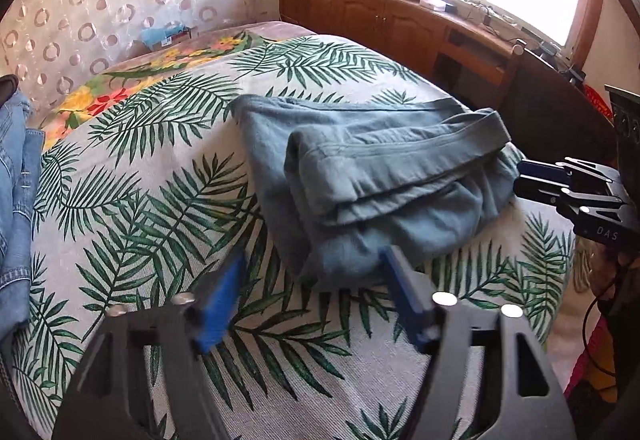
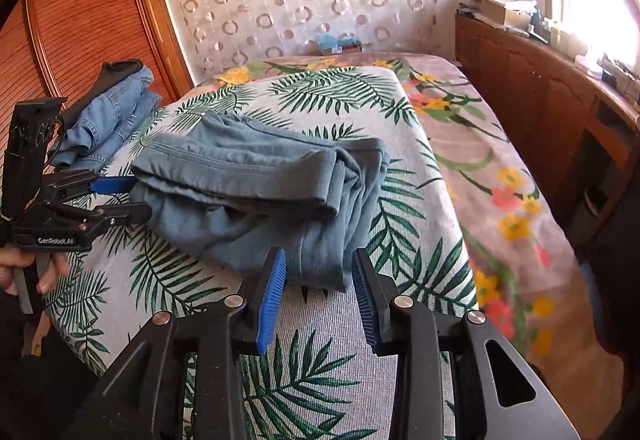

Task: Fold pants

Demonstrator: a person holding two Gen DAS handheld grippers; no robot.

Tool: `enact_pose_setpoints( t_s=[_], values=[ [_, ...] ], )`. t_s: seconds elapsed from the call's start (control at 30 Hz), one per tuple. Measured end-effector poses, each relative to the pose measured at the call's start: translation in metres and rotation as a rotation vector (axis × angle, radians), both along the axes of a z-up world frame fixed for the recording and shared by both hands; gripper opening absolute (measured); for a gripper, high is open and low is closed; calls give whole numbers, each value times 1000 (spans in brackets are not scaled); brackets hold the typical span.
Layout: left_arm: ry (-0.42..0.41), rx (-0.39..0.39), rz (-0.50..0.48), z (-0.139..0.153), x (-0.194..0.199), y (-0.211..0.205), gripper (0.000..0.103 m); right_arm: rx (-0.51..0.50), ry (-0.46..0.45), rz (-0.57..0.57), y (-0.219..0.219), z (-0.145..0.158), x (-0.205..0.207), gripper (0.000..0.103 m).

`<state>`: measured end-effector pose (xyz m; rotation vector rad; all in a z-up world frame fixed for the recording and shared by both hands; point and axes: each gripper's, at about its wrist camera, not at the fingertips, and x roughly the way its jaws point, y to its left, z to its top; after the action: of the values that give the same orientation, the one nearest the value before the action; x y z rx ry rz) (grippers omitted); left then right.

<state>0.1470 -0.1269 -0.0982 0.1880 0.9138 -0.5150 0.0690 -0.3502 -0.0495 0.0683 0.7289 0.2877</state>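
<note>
- Our left gripper [image 1: 310, 296] and right gripper [image 2: 318, 294] hover with fingers spread, gripping nothing.
- The folded teal pants [image 1: 372, 176] lie on the bed [image 1: 132, 176]; a careless nudge could undo our loose top fold.

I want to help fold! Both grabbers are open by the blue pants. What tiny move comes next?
Probably pinch a corner with each: the pants lie bunched and uneven, and the left gripper and right gripper sit open at their edge, holding nothing.

Soft matt cloth pants [image 1: 372, 168]
</note>
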Motion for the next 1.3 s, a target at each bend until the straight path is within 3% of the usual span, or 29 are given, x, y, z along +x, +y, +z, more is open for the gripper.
enact_pose_setpoints(
  t_s=[0.23,0.4,0.53,0.97,1.3],
  values=[
    [-20,18,-6,-5,-1,-1,77,-5,19,-4,-2,-4,8,36],
    [8,-32,-31,-7,1,-1,47,-25,8,-2,2,-5,8,35],
    [4,-48,-59,-4,-3,-5,20,-15,-4,26,5,-7,5,11],
    [-35,-94,-66,24,-55,18,16,23,-32,95,4,6,-44,8],
    [-4,-69,-78,8,-77,20,17,45,19,108,-6,0,-55,8]
  ],
)
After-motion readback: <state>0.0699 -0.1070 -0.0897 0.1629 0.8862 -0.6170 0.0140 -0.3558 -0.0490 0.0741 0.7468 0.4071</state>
